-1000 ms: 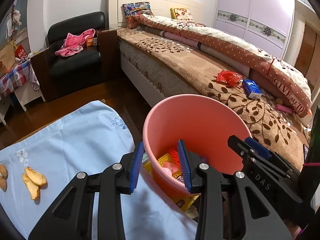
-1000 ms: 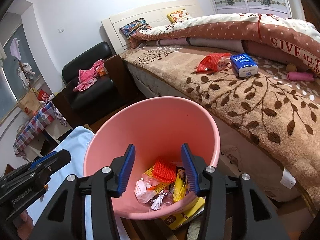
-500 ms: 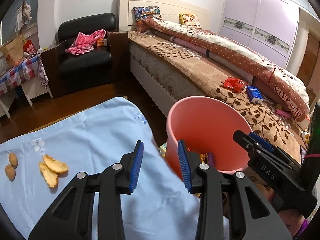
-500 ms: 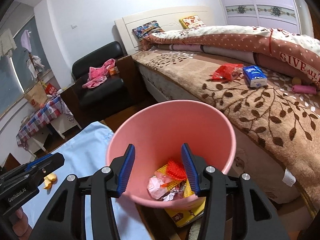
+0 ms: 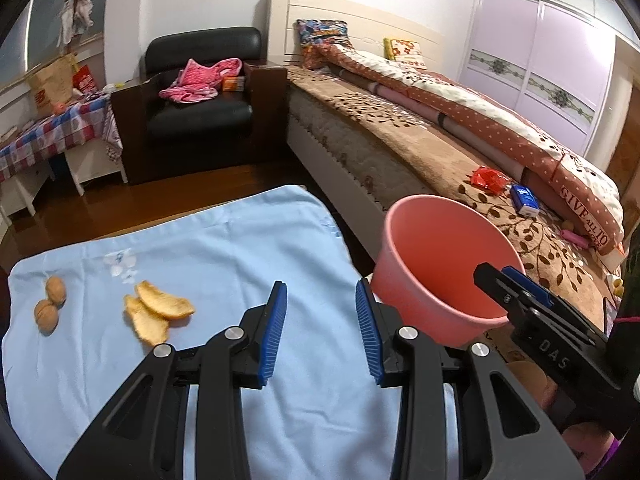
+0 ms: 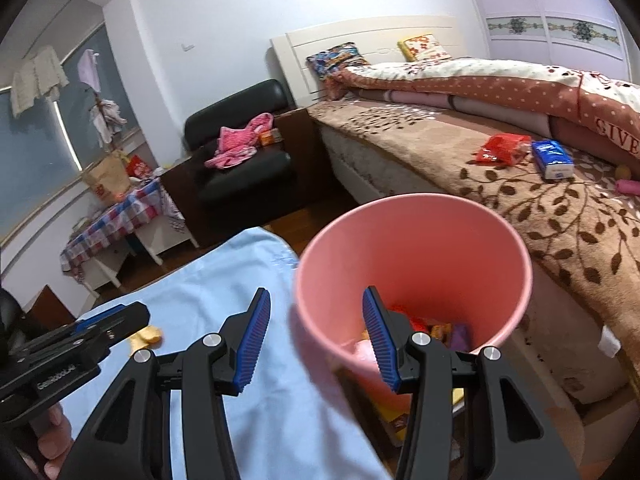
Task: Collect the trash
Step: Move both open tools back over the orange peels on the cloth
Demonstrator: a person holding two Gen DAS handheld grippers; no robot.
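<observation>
A pink bin [image 5: 436,264] stands right of a table covered in light blue cloth [image 5: 224,264]. In the right wrist view the bin [image 6: 416,256] holds several wrappers. Orange peels [image 5: 156,312] and two walnuts [image 5: 50,304] lie on the cloth at the left. My left gripper [image 5: 320,332] is open and empty above the cloth, right of the peels. My right gripper [image 6: 316,340] is open and empty, over the bin's near-left rim. A red wrapper [image 6: 504,148] and a blue packet [image 6: 552,158] lie on the bed.
A bed with a brown leaf blanket [image 5: 420,144] runs along the right. A black armchair [image 5: 200,108] with pink clothes stands behind the table. A small table with checked cloth [image 5: 48,136] is at far left. Wood floor lies between.
Both grippers have pulled back and swung left, away from the bin toward the blue cloth. The peels and walnuts have come further into the left wrist view. Both grippers stay open.
</observation>
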